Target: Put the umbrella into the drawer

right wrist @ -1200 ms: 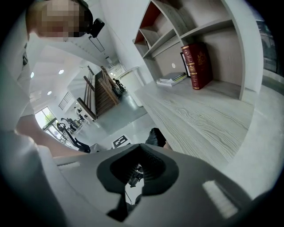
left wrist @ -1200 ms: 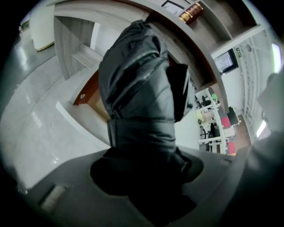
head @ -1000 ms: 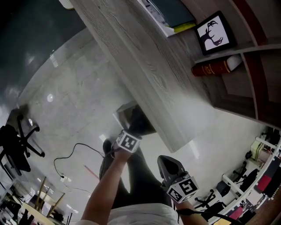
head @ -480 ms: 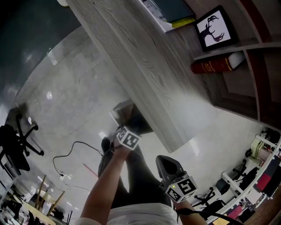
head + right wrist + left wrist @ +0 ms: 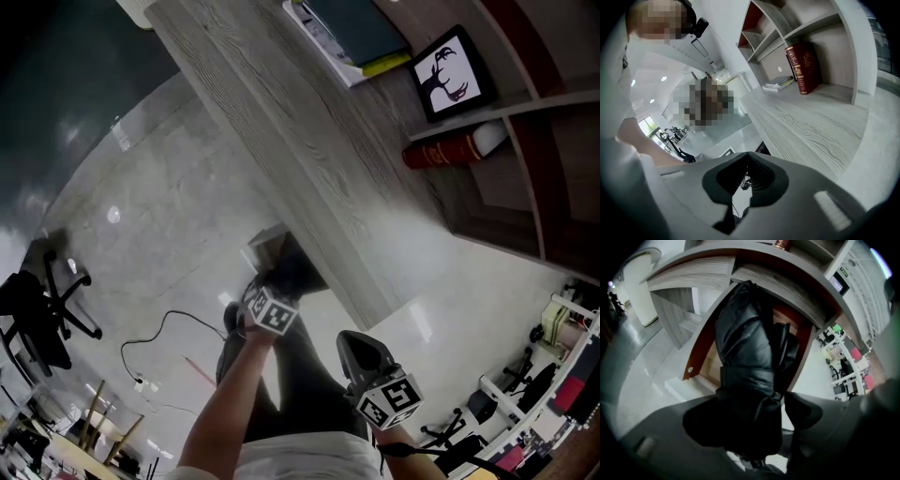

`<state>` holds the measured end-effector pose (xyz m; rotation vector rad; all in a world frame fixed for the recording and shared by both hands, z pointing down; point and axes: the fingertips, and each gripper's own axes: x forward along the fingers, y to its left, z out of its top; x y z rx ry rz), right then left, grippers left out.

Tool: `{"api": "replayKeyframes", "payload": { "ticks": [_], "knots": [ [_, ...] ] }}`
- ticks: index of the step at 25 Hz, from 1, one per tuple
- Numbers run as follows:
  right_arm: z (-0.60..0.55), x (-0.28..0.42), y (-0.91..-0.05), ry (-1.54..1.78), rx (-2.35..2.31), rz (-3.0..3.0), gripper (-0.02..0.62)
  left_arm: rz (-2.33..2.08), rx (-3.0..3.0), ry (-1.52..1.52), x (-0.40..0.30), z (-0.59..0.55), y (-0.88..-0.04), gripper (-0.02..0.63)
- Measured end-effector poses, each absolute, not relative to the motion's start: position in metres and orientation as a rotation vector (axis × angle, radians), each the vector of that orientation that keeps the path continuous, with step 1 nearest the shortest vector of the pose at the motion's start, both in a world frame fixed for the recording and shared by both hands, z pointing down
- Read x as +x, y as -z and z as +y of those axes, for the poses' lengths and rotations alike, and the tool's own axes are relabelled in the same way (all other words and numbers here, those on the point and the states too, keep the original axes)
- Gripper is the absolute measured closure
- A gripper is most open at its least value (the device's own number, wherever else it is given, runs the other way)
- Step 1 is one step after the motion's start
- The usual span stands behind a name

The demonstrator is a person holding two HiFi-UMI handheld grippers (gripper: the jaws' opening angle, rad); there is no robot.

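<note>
Pale polished floor [image 5: 169, 197] lies under the desk, and the person stands at the desk's front edge.

1. Nearest: the right gripper [image 5: 748, 165] is held back, short of the desk's front edge. Its jaws are pressed together at the tips with nothing between them. I judge it idle in this step.

2. Ahead of it, the left gripper [image 5: 752, 416] points steeply down at the opening below the desk's front edge. Its jaws have just been opening and now stand spread wide. The handle end of the umbrella [image 5: 743, 343] sits between them, but the pads no longer clamp it.

3. The umbrella is black, folded and strapped round the middle. Its far end reaches into the drawer [image 5: 693, 362], which is pulled out from under the desk. I cannot tell whether it already rests on the drawer floor.

4. Container check: the drawer has red-brown side walls and a light floor. The umbrella is the only thing I see in the part that shows.

5. Farthest: the grey wood desk top [image 5: 309, 159] carries a stack of books [image 5: 352, 37] at its back edge.

Step in hand, as I judge it: release into the drawer. The next move calls for drawing the left gripper straight back, with jaws kept wide so the strap does not snag.
</note>
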<state>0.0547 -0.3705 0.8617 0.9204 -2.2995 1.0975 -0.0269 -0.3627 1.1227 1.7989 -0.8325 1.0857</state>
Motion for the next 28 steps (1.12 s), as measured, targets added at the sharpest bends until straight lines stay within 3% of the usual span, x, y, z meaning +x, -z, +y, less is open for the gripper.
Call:
{"api": "replayKeyframes", "payload": {
  "ticks": [13,28],
  "knots": [
    [-0.366,0.042,-0.794,-1.025,0.867,-2.356,0.591,-0.933,1.831,-1.054,-0.049,-0.341,-1.010,0.223],
    [-0.332,0.036,-0.719,-0.861,0.894,-2.398,0.591,-1.114,1.861,-0.897,-0.087,-0.297,-0.875,0.367]
  ]
}}
